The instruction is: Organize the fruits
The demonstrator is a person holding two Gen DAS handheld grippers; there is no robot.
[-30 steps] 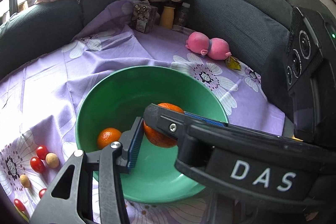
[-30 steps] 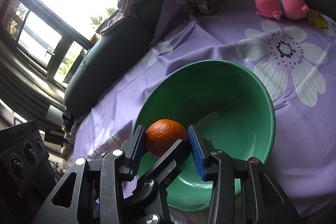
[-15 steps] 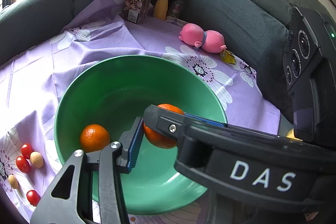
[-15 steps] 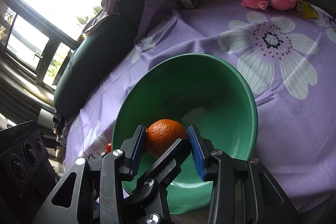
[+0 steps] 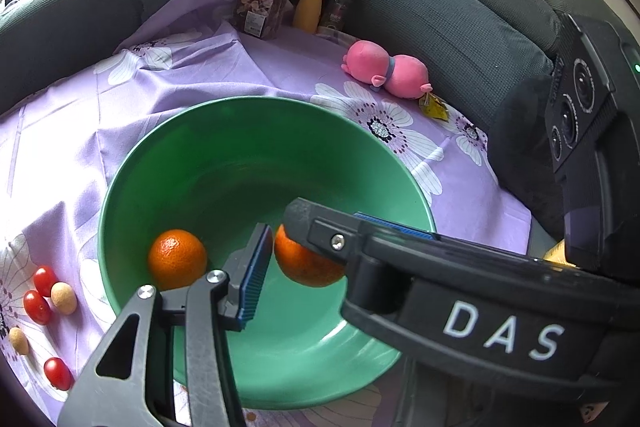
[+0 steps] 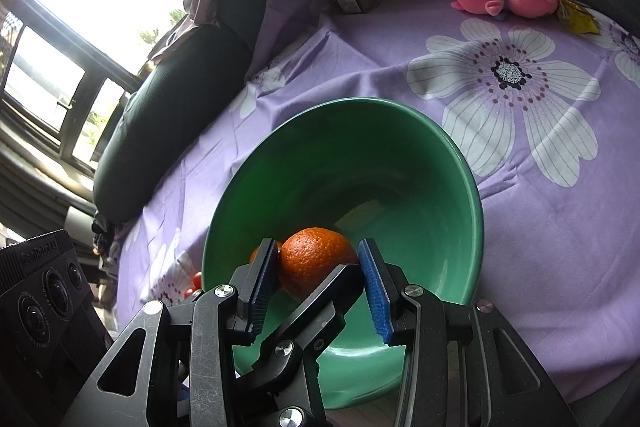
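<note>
Starting on the left in the left wrist view: three cherry tomatoes (image 5: 37,307) and a couple of small tan round fruits (image 5: 63,298) are sitting loose on the purple flowered cloth (image 5: 192,75), just outside the green bowl (image 5: 240,103). Inside the bowl, up against its left wall, there's a loose orange (image 5: 177,259).

Next over is the left gripper (image 5: 272,253). Its blue-padded left finger (image 5: 253,277) sits right beside the second orange (image 5: 304,265), but the right gripper's black body crosses in front and hides its other finger. So I honestly can't tell if it's gripping or not.

The right gripper (image 6: 318,273) is easier from its own camera. Its two blue pads (image 6: 372,291) are pressed on either side of that second orange (image 6: 316,255), so it's clamped on the fruit and holding it over the inside of the bowl, clear of the bottom. A black finger from the other tool cuts diagonally across the front of it there.

Further right and back on the cloth is a pink plush toy (image 5: 386,71), and the dark grey sofa (image 5: 460,27) is behind it.
</note>
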